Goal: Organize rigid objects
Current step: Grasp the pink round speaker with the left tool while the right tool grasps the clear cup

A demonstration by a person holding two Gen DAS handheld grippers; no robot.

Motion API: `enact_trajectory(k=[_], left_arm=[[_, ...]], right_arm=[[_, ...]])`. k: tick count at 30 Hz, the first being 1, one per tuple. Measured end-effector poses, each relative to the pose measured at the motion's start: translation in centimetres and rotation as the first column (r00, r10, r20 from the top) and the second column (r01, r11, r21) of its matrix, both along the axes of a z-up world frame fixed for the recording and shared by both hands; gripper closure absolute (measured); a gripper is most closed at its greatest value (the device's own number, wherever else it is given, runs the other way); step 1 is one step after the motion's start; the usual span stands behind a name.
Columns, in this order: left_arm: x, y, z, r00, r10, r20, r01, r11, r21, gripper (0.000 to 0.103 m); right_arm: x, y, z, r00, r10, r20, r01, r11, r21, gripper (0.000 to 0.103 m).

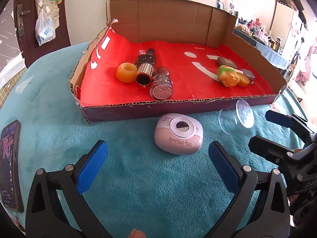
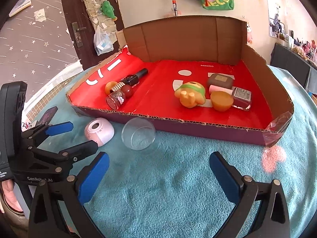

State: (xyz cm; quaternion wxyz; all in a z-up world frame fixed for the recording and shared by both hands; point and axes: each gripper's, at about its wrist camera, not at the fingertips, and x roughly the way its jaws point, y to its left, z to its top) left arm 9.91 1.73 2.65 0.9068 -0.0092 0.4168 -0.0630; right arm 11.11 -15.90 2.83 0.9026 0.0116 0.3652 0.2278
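At the far left a phone (image 1: 10, 164) lies on the teal blanket (image 1: 148, 178), out of the way. The left gripper (image 1: 158, 154) hovers low with its blue pads spread wide and nothing between them, aimed at the pink My Melody case (image 1: 178, 136) resting on the blanket just outside the front wall of the cardboard tray (image 1: 178, 103). Beside the case, to its right, a clear glass cup (image 1: 235, 119) lies tipped on its side, also outside the tray. The right gripper (image 2: 158, 170) is likewise spread and empty, with the cup ahead of it to the left. Inside the tray two clusters are already gathered: on the left an orange ring (image 1: 126, 72), a studded tube (image 1: 145, 73) and a glitter jar (image 1: 161, 83); on the right a green-and-yellow toy (image 1: 227, 75), a brown case (image 1: 226, 62) and a small bottle (image 1: 248, 75). I judge the sorting mostly done, with only the case and cup left. The tray's middle floor is open, and its low front wall looks easy to clear.
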Motion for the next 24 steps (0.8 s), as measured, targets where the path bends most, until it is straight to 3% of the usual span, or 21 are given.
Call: enact_trajectory(k=[5,16,24], left_arm=[[0.7,0.0,-0.4,0.999,-0.004,-0.036,0.003,1.0,-0.023,0.0],[1.8,-0.8,-0.8,0.998,0.009,-0.067,-0.007,1.0,0.026,0.0],[2.2,-1.1,-0.8,0.997,0.016,-0.071,-0.013,0.999,0.042,0.0]], right_arm=[[0.6,0.2,-0.2,1.0,-0.001,-0.019,0.001,1.0,0.007,0.0],[1.9,0.6,-0.1,0.999,-0.008,-0.042,0.009,1.0,0.029,0.0],[2.5,1.2,-0.3,0.997,0.01,-0.073,-0.006,0.998,0.056,0.012]])
